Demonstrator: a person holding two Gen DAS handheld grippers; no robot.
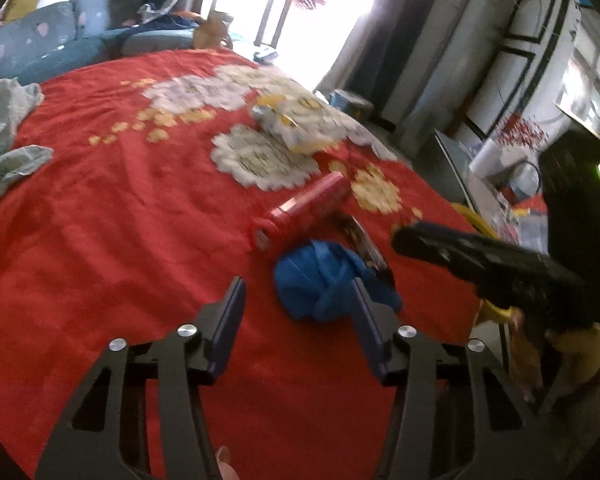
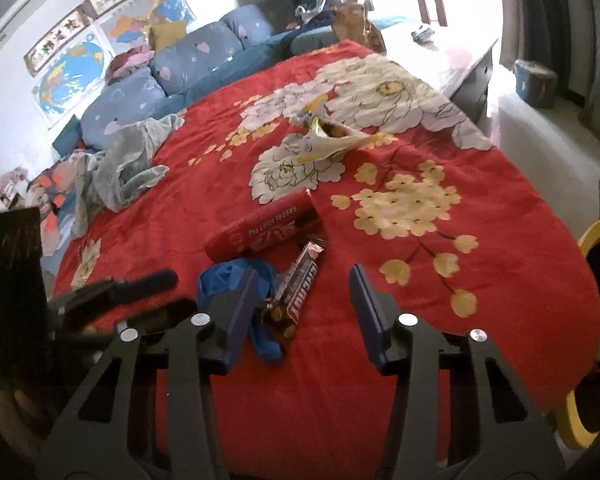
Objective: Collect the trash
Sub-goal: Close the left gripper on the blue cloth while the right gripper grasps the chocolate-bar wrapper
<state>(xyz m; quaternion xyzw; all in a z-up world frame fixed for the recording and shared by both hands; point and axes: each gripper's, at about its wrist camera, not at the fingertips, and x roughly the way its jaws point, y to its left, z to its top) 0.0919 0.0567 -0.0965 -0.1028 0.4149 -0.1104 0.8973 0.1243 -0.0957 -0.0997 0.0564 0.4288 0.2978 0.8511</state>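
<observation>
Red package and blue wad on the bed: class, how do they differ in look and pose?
The red package is a long, firm, printed tube lying flat; the blue wad is crumpled, soft and unprinted. The wad lies nearer both tools. Both rest loose on the red bedspread.

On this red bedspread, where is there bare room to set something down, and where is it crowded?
Free: the red stretch between the grey-green cloth and the red tube, and the bedspread right of the snack bar wrapper. Crowded: tube, wrapper and blue crumpled bag bunch ahead of both open grippers. The white-yellow wrapper lies farther up.
</observation>
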